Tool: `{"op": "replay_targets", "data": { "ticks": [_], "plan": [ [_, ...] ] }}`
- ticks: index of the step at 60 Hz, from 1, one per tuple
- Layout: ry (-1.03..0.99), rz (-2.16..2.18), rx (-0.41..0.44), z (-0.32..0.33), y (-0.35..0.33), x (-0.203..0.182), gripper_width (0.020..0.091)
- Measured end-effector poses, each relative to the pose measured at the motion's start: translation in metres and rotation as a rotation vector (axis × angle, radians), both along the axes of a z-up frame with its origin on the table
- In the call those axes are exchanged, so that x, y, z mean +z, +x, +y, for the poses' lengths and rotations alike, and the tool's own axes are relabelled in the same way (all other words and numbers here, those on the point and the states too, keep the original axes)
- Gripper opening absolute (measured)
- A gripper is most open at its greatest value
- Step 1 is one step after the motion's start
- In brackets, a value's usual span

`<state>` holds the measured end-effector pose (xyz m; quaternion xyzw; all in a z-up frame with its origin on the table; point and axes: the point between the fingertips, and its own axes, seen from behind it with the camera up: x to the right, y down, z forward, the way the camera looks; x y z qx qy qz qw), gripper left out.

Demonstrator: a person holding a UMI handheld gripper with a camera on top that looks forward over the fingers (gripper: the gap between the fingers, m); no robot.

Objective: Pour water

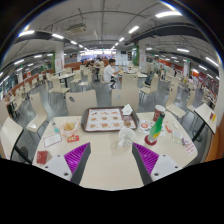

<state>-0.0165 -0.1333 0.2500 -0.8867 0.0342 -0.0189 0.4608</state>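
You hold the gripper [112, 158] high and back from the table [110, 170], so it takes in the whole layout. Beyond the fingers, a tray [104, 120] lies centred; right of it stands a small bottle [157, 127], likely your water. The fingers stand apart, empty.

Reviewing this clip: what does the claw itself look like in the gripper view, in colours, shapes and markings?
The claw has two dark fingers showing at the bottom of the view. Each bears a magenta pad with a ridged, striped texture on its inner face: one pad on one side, the other pad opposite. The pads are roughly triangular, tapering toward the tips. No cables, printed markings, hand or sleeve are visible.
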Motion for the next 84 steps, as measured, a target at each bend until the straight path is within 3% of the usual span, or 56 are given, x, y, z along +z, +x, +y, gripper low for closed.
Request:
{"op": "replay_targets", "data": {
  "ticks": [18,26,37,50,70,84],
  "plan": [
    [-0.017,0.087,-0.028,-0.022,-0.055,0.01,0.0847],
    [-0.017,-0.011,-0.042,-0.021,-0.03,0.015,0.0852],
    [-0.026,-0.008,0.005,-0.013,-0.019,0.017,0.0853],
    [-0.083,0.022,0.015,0.003,0.033,-0.006,0.0858],
    [-0.193,0.056,0.105,0.031,0.122,-0.038,0.0851],
    [-0.2,0.069,0.093,0.046,0.145,-0.049,0.0848]
  ]
}}
